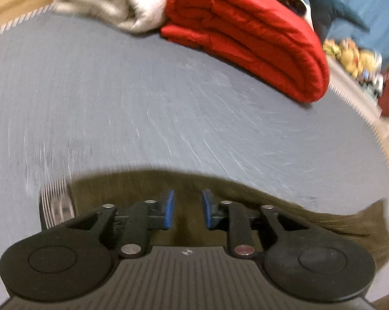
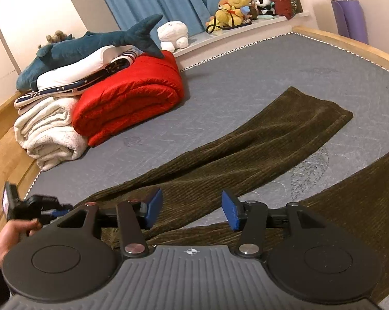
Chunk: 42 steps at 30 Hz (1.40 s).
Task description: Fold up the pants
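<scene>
Pants (image 2: 259, 149) lie spread on the mattress (image 2: 246, 77), legs splayed. Soft, limp corduroy will sag and bunch; I'd pinch the waistband or hems. Left gripper (image 1: 186, 211) and right gripper (image 2: 191, 213) both gape, empty.

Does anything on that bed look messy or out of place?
Only the pants: they lie unfolded on the mattress, legs splayed apart. The red blanket and white blanket sit neatly folded.
</scene>
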Motion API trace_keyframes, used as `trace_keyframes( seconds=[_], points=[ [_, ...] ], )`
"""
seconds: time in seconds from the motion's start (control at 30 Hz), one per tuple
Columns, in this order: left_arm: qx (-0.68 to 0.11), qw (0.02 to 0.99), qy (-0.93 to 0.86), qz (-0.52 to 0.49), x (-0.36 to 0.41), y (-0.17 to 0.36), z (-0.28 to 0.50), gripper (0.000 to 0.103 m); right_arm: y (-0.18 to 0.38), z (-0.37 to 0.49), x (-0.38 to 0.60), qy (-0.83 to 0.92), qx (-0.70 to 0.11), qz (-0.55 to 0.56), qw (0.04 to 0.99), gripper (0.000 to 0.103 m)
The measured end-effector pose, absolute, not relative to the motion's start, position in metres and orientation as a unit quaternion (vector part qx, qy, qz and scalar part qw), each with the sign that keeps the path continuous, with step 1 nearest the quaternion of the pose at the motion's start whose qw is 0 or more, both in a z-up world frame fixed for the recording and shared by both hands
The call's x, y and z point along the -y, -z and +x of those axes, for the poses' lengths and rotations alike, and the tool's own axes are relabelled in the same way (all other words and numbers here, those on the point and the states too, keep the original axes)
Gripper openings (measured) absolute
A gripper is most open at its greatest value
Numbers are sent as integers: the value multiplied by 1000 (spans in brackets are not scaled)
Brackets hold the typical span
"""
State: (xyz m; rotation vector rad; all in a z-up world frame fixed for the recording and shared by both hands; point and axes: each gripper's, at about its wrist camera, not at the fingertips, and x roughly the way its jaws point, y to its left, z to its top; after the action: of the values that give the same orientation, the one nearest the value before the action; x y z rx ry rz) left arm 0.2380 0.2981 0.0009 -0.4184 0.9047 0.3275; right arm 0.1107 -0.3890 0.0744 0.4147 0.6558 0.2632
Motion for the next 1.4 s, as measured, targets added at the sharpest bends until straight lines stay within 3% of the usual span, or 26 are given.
trace_keyframes(
  seconds=[0.03,0.2,0.4,0.47,0.53,0.73,1.0,1.17,1.27,1.4],
  points=[
    [-439,870,-145,-171,-302,2,251,48,-74,112,389,-127,-321,201,917,54],
    [-463,885,-33,-41,-309,21,285,74,-72,115,390,-126,-327,196,916,55],
    [-491,869,55,-17,-310,48,296,78,-70,118,392,-122,-331,184,917,56],
    [-493,867,64,25,-298,54,293,73,-68,119,392,-118,-334,183,917,56],
    [-492,866,65,60,-290,57,290,36,-66,121,391,-112,-337,180,917,56],
    [-447,886,61,102,-271,24,243,14,-66,121,386,-106,-343,174,917,56],
    [-377,914,102,114,-206,-46,82,9,-72,107,386,-97,-330,171,923,56],
    [-354,921,113,120,-161,-50,-27,8,-66,99,391,-90,-336,182,920,56],
    [-365,917,123,110,-150,-41,-77,8,-63,95,395,-79,-335,176,922,56],
    [-438,878,141,135,-135,-13,-94,8,-55,97,411,-58,-343,186,919,56]
  ],
)
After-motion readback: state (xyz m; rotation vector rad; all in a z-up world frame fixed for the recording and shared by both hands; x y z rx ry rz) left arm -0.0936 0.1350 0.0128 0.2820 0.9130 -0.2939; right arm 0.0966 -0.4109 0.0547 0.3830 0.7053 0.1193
